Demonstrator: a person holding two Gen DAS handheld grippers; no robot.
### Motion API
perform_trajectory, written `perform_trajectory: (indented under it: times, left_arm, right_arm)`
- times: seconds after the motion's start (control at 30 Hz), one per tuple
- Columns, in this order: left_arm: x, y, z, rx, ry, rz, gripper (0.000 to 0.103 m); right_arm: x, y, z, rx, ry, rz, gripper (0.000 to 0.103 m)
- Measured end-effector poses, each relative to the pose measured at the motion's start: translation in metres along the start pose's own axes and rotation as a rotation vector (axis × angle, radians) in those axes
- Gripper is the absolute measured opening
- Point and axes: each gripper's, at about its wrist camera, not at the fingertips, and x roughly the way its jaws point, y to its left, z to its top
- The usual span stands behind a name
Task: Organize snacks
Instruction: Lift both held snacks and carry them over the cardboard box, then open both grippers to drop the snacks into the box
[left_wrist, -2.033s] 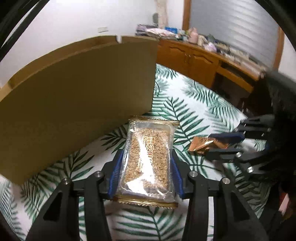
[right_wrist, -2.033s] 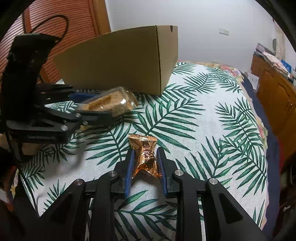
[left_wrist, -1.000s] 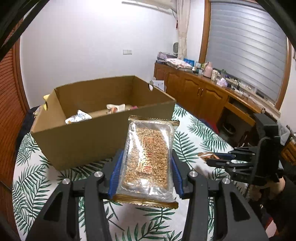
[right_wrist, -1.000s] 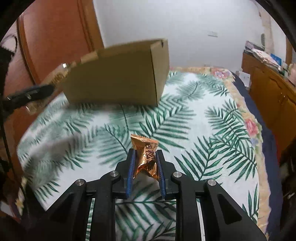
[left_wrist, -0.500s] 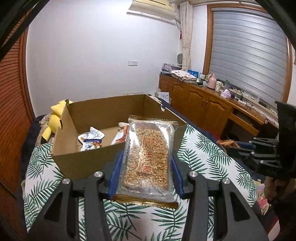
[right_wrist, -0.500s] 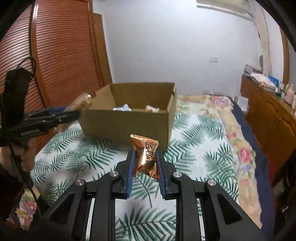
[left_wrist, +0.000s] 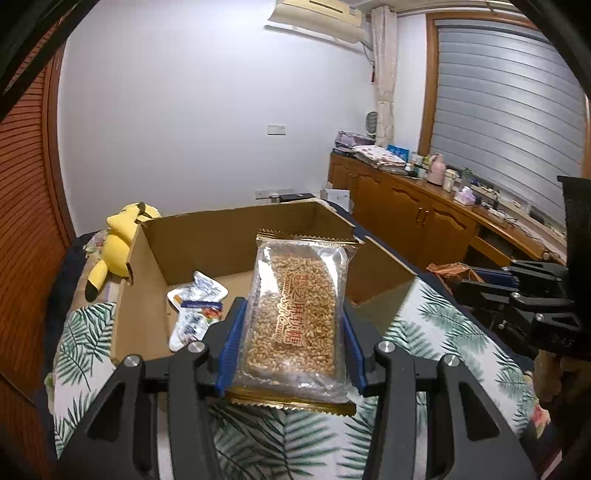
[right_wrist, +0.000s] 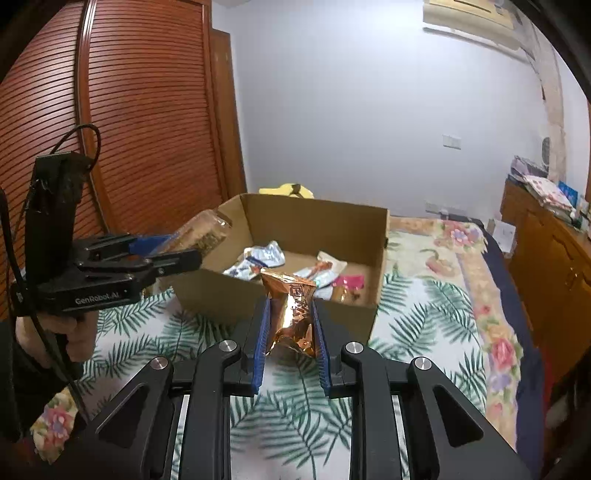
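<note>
My left gripper (left_wrist: 291, 317) is shut on a clear packet of puffed grain bar with gold edges (left_wrist: 299, 310), held in the air above the near wall of the open cardboard box (left_wrist: 155, 243). In the right wrist view that left gripper (right_wrist: 184, 254) hangs at the box's left corner with the grain packet (right_wrist: 207, 229) in it. My right gripper (right_wrist: 290, 325) is shut on a crumpled copper foil snack (right_wrist: 291, 306), in front of the cardboard box (right_wrist: 314, 218). The right gripper (left_wrist: 476, 277) also shows at the right of the left wrist view, with the foil snack (left_wrist: 448, 269) in it.
Several snack packets (right_wrist: 258, 258) lie on the box floor. The box stands on a bed with a palm-leaf cover (right_wrist: 417, 325). A yellow plush toy (left_wrist: 118, 240) lies behind the box. Wooden cabinets (left_wrist: 413, 218) line the right wall, a slatted wooden door (right_wrist: 129, 129) the left.
Both grippers have risen with their snacks and come closer to the box. The box's inside now shows more from above in both views.
</note>
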Motion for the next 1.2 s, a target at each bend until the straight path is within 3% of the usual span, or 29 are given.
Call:
perform_trajectory:
  times: [0.57, 1.2]
  left_arm:
    - [0.069, 0.05, 0.014, -0.027, 0.042, 0.048, 0.047]
    - [0.091, 0.054, 0.01, -0.058, 0.081, 0.088, 0.049]
  right_arm:
    - [0.09, 0.001, 0.035, 0.016, 0.031, 0.038, 0.021]
    - [0.138, -0.01, 0.025, 0.047, 0.103, 0.013, 0.022]
